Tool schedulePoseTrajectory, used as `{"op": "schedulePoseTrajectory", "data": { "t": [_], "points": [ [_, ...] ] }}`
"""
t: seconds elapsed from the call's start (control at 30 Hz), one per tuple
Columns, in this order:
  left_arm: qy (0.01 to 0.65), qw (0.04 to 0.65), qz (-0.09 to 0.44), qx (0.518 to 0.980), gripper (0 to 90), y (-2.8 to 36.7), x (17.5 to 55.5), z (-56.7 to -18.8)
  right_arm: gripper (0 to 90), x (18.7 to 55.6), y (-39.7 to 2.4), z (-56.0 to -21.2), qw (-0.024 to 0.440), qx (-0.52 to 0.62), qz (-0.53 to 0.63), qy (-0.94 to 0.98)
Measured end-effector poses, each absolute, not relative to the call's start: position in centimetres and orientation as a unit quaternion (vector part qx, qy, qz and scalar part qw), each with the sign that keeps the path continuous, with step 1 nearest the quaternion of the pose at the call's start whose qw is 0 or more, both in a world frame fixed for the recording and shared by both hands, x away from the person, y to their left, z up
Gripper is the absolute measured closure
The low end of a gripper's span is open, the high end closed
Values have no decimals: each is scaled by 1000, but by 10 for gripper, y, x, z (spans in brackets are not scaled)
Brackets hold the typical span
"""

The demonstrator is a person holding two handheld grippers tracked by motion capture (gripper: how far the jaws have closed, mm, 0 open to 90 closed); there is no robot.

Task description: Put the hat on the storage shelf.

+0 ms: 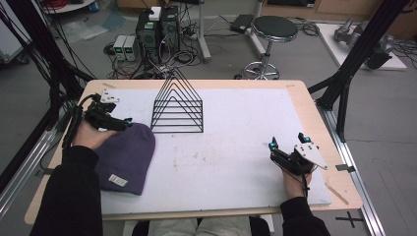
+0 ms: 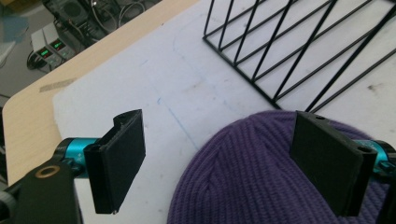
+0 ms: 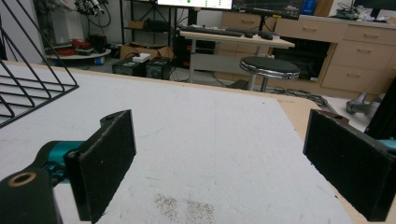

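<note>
Purple beanie [image 2: 261, 177] — left gripper [image 2: 219, 163] spread above, wire rack [image 1: 177, 105] near

Ribbed purple knit beanie [image 1: 125, 156], thin black wire rack [image 1: 177, 105], matt white board [image 1: 236, 147] on wood table [image 1: 314, 118].

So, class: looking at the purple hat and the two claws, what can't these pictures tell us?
- Purple hat: high view, the left hand and sleeve cover its left side.
- Hat label: high view, print too small to read.
- Hat, left gripper view: cut off by the bottom edge.
- Left claw: whether it touches the hat.
</note>
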State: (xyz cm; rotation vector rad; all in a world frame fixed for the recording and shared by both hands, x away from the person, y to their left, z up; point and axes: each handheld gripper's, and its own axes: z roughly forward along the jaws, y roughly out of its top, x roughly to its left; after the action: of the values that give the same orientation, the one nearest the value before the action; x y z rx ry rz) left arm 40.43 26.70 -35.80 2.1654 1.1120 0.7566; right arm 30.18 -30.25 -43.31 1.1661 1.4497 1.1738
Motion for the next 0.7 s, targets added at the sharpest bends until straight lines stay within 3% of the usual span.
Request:
{"op": "schedulePoseTrajectory", "data": {
  "t": [0.7],
  "points": [
    [445,227,244,831,185,284,429,-391,84,303,-303,-434,449,470,475,593]
  ]
}}
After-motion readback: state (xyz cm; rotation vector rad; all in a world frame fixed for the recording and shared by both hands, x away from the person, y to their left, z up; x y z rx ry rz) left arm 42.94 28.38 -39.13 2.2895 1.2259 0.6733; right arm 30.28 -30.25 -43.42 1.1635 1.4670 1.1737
